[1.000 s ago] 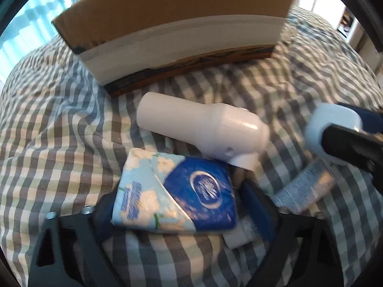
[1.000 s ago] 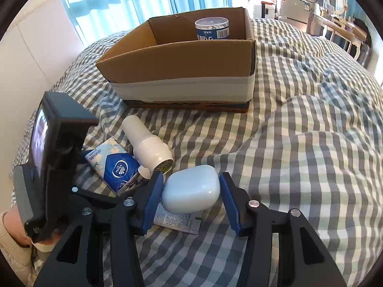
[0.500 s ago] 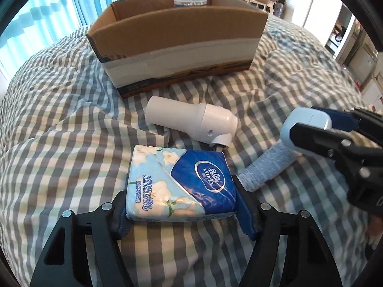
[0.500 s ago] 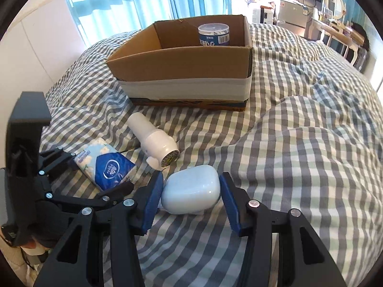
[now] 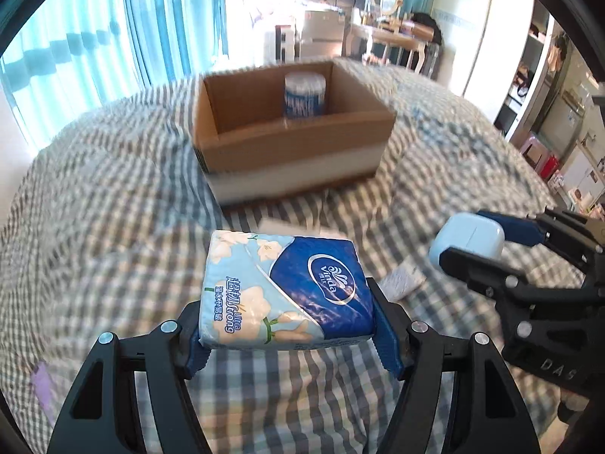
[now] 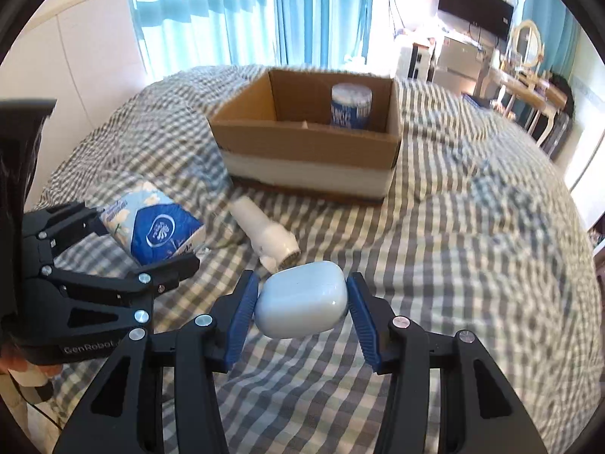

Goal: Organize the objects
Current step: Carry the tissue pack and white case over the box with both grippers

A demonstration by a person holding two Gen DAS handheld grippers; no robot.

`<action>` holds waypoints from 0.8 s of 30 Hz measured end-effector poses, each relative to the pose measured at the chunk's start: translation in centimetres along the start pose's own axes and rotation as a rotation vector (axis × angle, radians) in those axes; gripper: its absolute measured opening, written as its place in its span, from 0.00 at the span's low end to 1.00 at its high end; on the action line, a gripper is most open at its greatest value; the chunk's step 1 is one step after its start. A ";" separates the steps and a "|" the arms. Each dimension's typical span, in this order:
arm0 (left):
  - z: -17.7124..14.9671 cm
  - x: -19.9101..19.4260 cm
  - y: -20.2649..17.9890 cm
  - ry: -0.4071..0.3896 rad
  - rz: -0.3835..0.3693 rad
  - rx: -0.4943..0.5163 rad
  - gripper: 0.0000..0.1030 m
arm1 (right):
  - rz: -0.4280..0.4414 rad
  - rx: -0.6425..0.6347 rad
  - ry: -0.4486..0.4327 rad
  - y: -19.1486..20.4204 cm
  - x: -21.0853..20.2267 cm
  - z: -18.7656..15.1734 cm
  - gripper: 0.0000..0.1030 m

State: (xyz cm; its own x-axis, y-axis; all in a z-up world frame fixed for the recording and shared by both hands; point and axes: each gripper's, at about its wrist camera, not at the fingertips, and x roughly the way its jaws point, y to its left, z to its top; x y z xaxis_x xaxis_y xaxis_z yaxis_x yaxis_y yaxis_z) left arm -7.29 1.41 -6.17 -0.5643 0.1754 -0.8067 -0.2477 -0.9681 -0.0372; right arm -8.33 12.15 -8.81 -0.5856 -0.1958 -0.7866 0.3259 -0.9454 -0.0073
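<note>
Left claw [image 5: 287, 335]: clamped on a Vinda tissue pack [image 5: 284, 288], which is gripped at its two short ends between the blue pads and held clear of the bedspread; the pack is also seen in the right wrist view [image 6: 153, 227].
Right claw [image 6: 302, 312]: clamped on a pale blue rounded case [image 6: 302, 304], pressed between the blue pads and carried above the bed; from the left wrist view the same case [image 5: 469, 240] is seen at the right, beside the tissue pack but apart from it.
Cardboard box [image 6: 302, 143]: open-topped, set on the bed beyond both claws, with a white band around its lower wall; also seen in the left wrist view [image 5: 295, 151].
Inside the box: a blue-and-white cylindrical canister [image 6: 351, 106] is stood upright against the far wall, toward the right corner; the rest of the box floor is only partly shown.
Between claws and box: a white handheld appliance with a round grille end [image 6: 266, 232] is left lying on its side on the bed, just ahead of the pale blue case and to the right of the tissue pack.
Below the claws: a small white printed packet [image 5: 402, 279] is lying flat on the bedspread, between the two held items.
Bed [image 6: 472, 265]: covered in a grey-and-white gingham bedspread, puffed and uneven.
Surroundings: turquoise curtains [image 6: 234, 11] are hung behind the bed; a wall television [image 6: 474, 9] and an oval mirror [image 6: 527, 43] are seen at the far right.
</note>
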 end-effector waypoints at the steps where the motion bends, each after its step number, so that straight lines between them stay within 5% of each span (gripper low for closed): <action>1: 0.5 -0.5 0.1 -0.013 -0.002 0.000 0.69 | 0.000 -0.008 -0.011 0.1 -0.5 0.6 0.47; 13: 12.0 -2.2 2.7 -0.150 0.061 -0.010 0.69 | -0.008 -0.023 -0.120 -2.1 -1.7 11.8 0.47; 24: 18.6 9.9 5.1 -0.048 0.068 -0.007 0.69 | 0.034 0.095 -0.049 -7.4 8.6 18.8 0.47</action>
State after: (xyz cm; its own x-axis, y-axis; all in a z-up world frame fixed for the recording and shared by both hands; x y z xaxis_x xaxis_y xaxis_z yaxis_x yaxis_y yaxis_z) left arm -28.82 1.54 -3.39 -0.6169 0.1169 -0.7783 -0.2020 -0.9793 0.0130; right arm -29.71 12.54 -3.87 -0.6115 -0.2388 -0.7544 0.2762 -0.9578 0.0794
